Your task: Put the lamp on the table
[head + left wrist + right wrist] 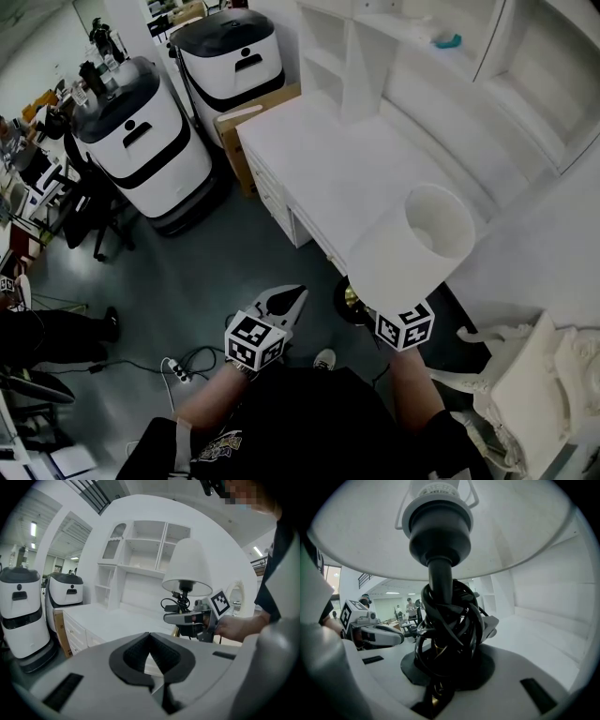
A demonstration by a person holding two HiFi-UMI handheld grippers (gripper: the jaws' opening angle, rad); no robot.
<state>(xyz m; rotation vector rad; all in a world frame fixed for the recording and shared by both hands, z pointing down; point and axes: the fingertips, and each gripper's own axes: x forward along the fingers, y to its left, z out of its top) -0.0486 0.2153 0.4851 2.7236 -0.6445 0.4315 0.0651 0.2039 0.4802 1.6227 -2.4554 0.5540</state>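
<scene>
White dominates your view — a white table [356, 169] with drawers and open shelves behind it, on a grey floor [234, 272], with two white-and-black machines [141, 141] off its left end. Your right gripper [445, 667] pinches the lamp [417, 246] by its cord-wrapped stem, shade upright above the jaws, near the table's front edge. Your left gripper [289, 302], just beside it, is pressed together — empty.

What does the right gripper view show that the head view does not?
Only the right gripper view: the underside of the lamp shade, the bulb socket and the black cord wound round the lamp stem, with the right hand-held gripper shut on it. Only the head view: the shade's open top, two white machines on the floor, a power strip. Both: the shade, the white table, the left hand-held gripper.
</scene>
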